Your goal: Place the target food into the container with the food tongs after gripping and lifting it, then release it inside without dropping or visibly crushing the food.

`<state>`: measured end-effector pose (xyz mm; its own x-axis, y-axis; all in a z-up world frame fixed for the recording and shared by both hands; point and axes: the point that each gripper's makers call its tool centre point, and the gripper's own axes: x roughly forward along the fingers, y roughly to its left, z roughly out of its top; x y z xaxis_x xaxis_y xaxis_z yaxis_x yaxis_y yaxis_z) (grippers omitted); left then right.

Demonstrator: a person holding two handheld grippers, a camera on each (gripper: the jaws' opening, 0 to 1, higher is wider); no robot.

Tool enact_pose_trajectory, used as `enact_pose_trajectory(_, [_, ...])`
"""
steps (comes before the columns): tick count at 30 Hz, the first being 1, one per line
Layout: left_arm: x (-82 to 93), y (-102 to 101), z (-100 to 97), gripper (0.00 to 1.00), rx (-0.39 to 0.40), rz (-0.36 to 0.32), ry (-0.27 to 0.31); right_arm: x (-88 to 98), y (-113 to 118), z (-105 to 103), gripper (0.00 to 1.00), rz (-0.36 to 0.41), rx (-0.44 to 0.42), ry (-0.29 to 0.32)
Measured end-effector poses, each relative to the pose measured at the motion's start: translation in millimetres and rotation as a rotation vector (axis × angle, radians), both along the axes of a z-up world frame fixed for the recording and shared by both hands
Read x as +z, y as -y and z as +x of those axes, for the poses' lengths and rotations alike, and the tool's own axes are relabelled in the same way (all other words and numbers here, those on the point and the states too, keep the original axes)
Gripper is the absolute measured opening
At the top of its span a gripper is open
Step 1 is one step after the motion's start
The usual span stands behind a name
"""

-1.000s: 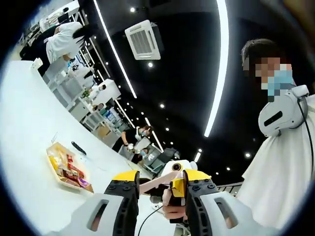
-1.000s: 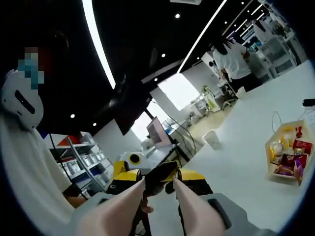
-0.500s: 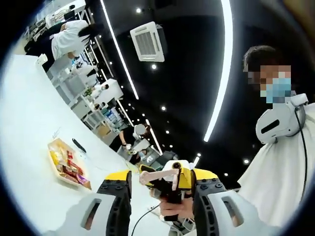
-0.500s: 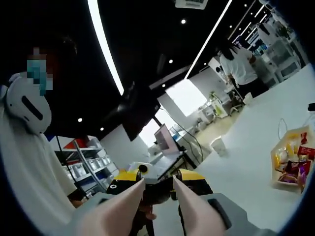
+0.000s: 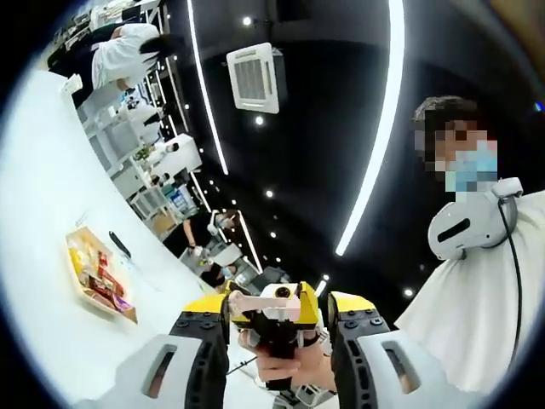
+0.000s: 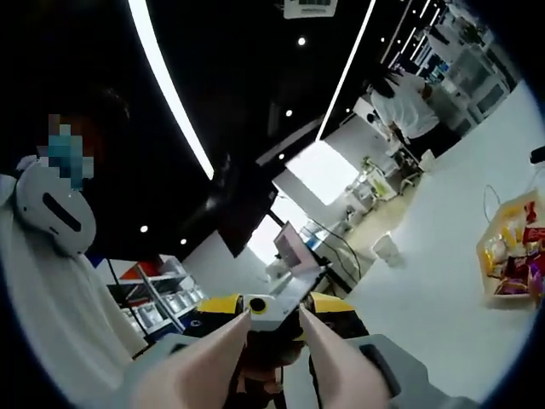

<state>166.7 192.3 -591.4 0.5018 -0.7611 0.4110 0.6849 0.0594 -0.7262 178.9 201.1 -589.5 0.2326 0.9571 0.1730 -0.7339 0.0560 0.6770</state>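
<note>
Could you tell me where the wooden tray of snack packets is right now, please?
The wooden tray of snack packets rests on the white table, left in the left gripper view, far right in the right.

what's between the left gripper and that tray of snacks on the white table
In the left gripper view, bare white table runs from the left gripper to the tray of snacks. The other gripper sits between the jaws, not toward the tray.

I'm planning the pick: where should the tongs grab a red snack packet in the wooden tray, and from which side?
Probably from above: the wooden tray is open-topped with low walls, which hinder a sideways approach. Close the tongs across the red packet at its narrower width, near the middle. Finer detail is too small to tell.
</note>
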Motion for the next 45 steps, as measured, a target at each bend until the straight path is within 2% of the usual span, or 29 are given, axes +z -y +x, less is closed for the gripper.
enact_pose_trajectory(2, [-2.1,-2.4,1.5,0.36,0.006,-0.003,-0.003,1.3,-1.0,-0.7,0.30,0.009,0.005,-0.003])
enact_pose_trajectory(6, [-2.2,-4.5,1.8,0.35,0.004,-0.022,-0.011,0.7,-2.0,-0.1,0.29,0.015,0.012,-0.017])
enact_pose_trajectory(9, [-3.1,-5.2,1.1,0.34,0.000,-0.035,-0.013,-0.2,-1.0,0.6,0.29,0.034,0.017,-0.050])
enact_pose_trajectory(16, [-1.7,-8.9,0.0,0.31,-0.004,-0.078,-0.012,1.3,-3.0,0.0,0.28,0.037,0.015,-0.066])
enact_pose_trajectory(17, [-1.6,-9.1,-0.3,0.28,-0.005,-0.080,-0.010,1.3,-2.7,0.6,0.28,0.046,0.014,-0.077])
enact_pose_trajectory(18, [-1.2,-9.3,-0.1,0.22,-0.001,-0.081,-0.003,2.3,-2.4,1.1,0.26,0.058,0.014,-0.086])
enact_pose_trajectory(19, [-1.3,-9.8,0.7,0.24,0.014,-0.063,0.037,1.7,-2.1,2.1,0.27,0.064,0.012,-0.104])
enact_pose_trajectory(25, [-3.0,-15.4,0.7,0.22,0.013,-0.068,0.013,2.9,-5.1,1.3,0.26,0.060,0.006,-0.081])
enact_pose_trajectory(32, [-8.5,-19.4,-2.4,0.18,0.000,-0.041,-0.012,-6.0,-8.4,1.0,0.24,0.018,0.022,-0.095])
enact_pose_trajectory(38, [-11.4,-20.9,-5.5,0.18,-0.014,-0.036,-0.014,-9.8,-7.8,-2.8,0.24,-0.047,0.045,-0.057])
enact_pose_trajectory(45, [-14.6,-22.1,-5.5,0.19,-0.037,-0.045,-0.032,-14.6,-5.7,-4.5,0.24,-0.070,0.059,-0.060])
